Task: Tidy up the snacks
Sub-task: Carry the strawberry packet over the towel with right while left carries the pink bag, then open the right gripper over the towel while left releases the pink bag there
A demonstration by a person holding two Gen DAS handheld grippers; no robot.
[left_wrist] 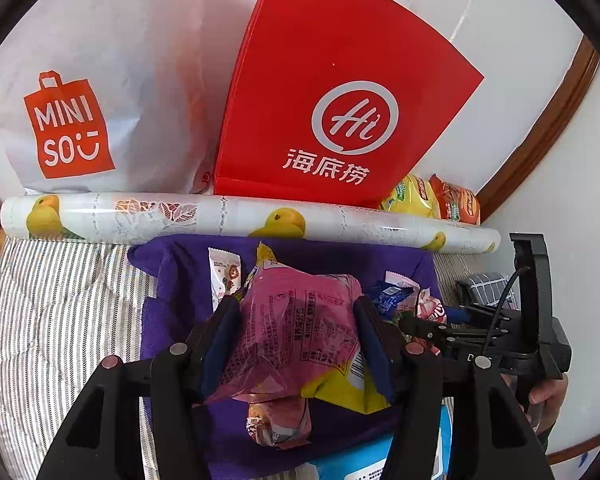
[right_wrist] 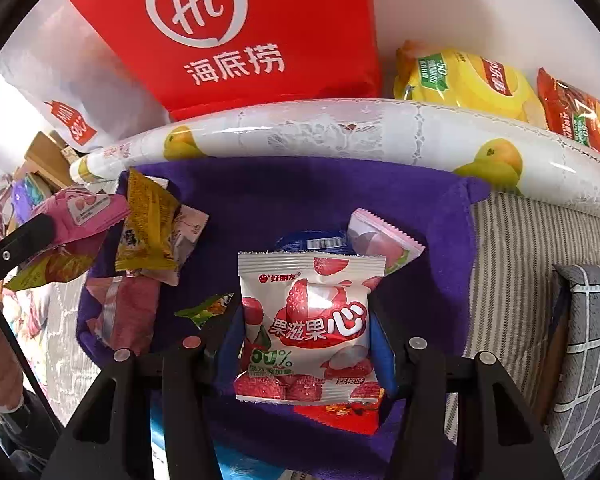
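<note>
Both grippers are loaded at once here. The left gripper (left_wrist: pixel 296 344) is clamped on a pink snack bag (left_wrist: pixel 296 332), fingers pressed into both sides, the bag crumpled and lifted above the purple cloth (left_wrist: pixel 172 280). The right gripper (right_wrist: pixel 306 340) is closed on a white lychee candy packet (right_wrist: pixel 306 320), held flat and face-up betw. the fingers, over the same cloth.

More snacks are left on the cloth: a yellow packet (right_wrist: pixel 146 232), a blue packet (right_wrist: pixel 312 242), a pink-and-white packet (right_wrist: pixel 380 240), a reddish one (right_wrist: pixel 128 312). Behind the cloth a fruit-print roll (left_wrist: pixel 240 216) is laid across, w/ a red bag (left_wrist: pixel 340 92) and a white bag (left_wrist: pixel 100 80) stood behind it, and chip bags (right_wrist: pixel 460 80) to the right.

Judgement: this is mid-sort, items picked but not yet placed. Where they are meant to go can't be told from these views. For a clean step, grip should be kept light on the pink bag, since it's puffy and its contents could be crushed; the candy packet is held near its lower half, so it should be carried level to avoid slip. The two grippers are near each other, so they are best moved one at a time, and each release done low over the target.
</note>
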